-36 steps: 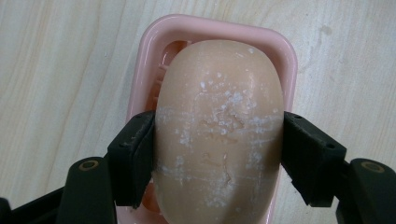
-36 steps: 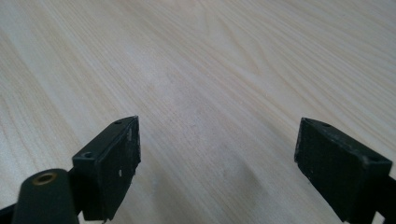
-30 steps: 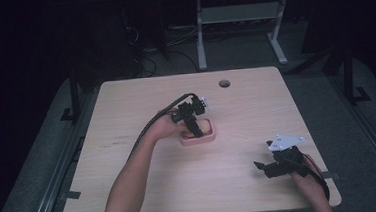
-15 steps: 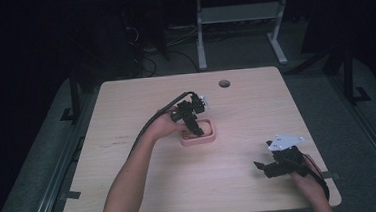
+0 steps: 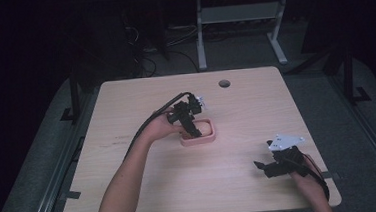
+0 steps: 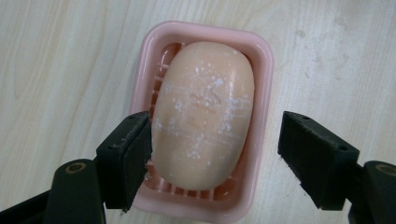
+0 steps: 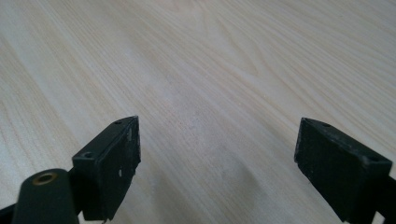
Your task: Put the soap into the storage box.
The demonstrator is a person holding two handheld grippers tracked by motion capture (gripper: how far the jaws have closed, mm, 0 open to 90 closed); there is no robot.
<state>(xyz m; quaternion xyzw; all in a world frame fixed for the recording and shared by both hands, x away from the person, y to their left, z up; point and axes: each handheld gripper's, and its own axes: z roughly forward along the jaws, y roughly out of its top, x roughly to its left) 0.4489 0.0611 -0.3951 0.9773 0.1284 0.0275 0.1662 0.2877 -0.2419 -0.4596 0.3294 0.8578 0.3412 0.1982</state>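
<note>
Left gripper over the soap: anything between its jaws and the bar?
Nothing visible. The left gripper is open right above the soap bar, which lies in the pink soap dish. One jaw sits inside the dish wall beside the bar; the other is outside the opposite wall, so that rim stands between it and the soap.

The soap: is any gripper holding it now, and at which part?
Nothing is held. The left gripper is open over the soap in its dish; the right gripper is open over bare table.
</note>
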